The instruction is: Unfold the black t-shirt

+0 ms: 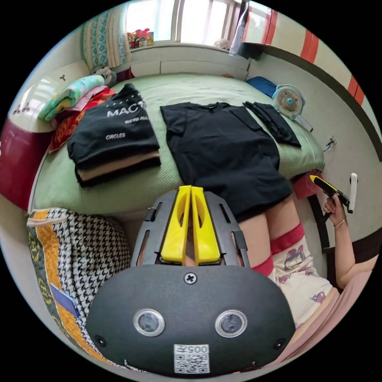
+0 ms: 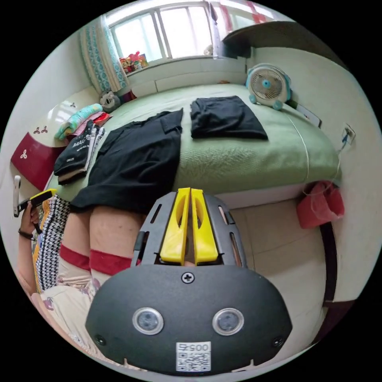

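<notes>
Your left gripper (image 1: 190,190) and right gripper (image 2: 190,191) both hang back from the bed (image 1: 131,191) with yellow jaws pressed together on nothing. The black t-shirt (image 1: 223,151) lies spread flat mid-mattress, its hem draped over the near edge above your knees; a smaller folded black garment (image 2: 225,117) sits well apart beside the fan (image 2: 267,85). Expect light, limp, clingy cloth, so pinch a single layer at a hem corner or shoulder. Black on black hides its folds, and the hanging hem is partly out of sight.

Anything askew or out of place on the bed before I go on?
The black t-shirt lies spread open, but its hem hangs over the bed's near edge. Nothing looks spilled or damaged.
</notes>
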